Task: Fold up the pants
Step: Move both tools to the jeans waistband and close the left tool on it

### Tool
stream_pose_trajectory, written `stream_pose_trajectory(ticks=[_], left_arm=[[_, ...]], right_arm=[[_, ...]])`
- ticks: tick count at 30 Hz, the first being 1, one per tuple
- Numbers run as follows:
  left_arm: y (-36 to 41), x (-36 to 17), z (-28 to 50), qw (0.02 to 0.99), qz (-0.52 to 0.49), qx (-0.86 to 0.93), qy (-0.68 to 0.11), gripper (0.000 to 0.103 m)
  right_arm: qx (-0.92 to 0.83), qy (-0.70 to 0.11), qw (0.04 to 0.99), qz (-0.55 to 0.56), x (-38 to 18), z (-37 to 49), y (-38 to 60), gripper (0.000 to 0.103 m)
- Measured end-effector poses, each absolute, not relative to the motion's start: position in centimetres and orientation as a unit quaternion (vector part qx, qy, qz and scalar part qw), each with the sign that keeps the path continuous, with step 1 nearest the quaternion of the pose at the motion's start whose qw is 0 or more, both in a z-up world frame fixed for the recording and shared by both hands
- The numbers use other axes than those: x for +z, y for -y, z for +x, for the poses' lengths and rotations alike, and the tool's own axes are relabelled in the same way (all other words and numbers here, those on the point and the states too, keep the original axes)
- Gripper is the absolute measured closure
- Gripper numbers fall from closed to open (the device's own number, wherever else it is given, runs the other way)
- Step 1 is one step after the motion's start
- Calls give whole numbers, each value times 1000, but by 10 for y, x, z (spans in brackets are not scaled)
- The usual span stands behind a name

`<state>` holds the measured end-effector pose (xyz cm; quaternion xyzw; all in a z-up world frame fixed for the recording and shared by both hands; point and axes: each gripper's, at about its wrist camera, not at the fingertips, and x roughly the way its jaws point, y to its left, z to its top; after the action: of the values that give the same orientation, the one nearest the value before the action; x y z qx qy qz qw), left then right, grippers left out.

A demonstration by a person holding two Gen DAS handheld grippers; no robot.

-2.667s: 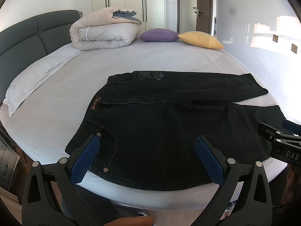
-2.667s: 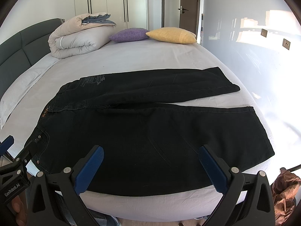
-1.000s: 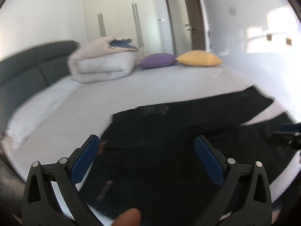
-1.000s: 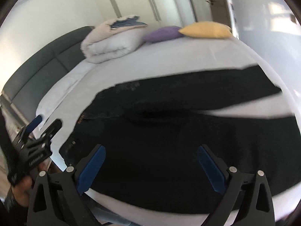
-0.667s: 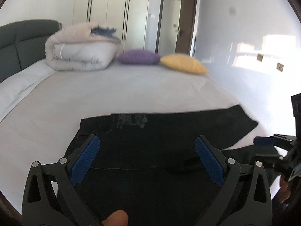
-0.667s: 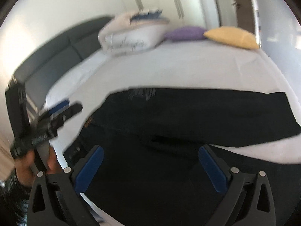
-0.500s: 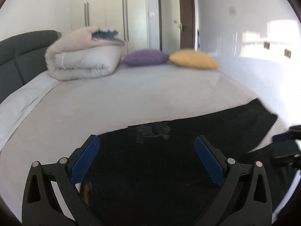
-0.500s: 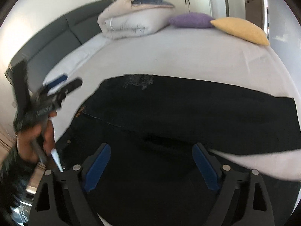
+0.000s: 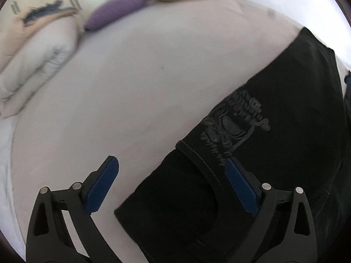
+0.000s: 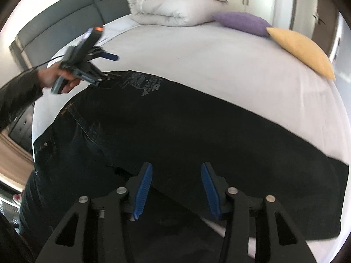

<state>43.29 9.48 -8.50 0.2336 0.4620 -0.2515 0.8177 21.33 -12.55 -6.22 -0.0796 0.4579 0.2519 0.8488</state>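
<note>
Pants (image 10: pixel 175 131) flat on bed (image 10: pixel 197 65), legs split | left hand-held gripper (image 9: pixel 171 182) wide, closing slightly over far waistband corner, gripping nothing | right hand-held gripper (image 10: pixel 175 186) closing over far leg's near edge (no contact yet) | I fear a one-layer pinch, dragging denim askew.

The left gripper (image 9: pixel 170 176) points steeply down with its jaws wide, closing slightly, held in a dark-sleeved hand (image 10: pixel 58 77). The right gripper (image 10: pixel 176 188) also tilts down, jaws half-spread and closing, pads pressing nothing.
</note>
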Motion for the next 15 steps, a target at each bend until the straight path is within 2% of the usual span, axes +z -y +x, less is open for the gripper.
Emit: stream_pose_trajectory(ticks=[3, 10, 13, 15], left_arm=[[-100, -95, 453, 800, 223, -276, -483, 16], [-115, -118, 490, 761, 163, -335, -532, 22], [-124, -119, 505, 762, 148, -340, -530, 40], [-129, -118, 506, 765, 140, -341, -527, 64]], right_arm=[[263, -446, 851, -89, -66, 221, 122, 52], [279, -448, 842, -113, -73, 234, 103, 53], [284, -446, 840, -118, -72, 241, 97, 53], [287, -443, 840, -124, -71, 245, 92, 53]])
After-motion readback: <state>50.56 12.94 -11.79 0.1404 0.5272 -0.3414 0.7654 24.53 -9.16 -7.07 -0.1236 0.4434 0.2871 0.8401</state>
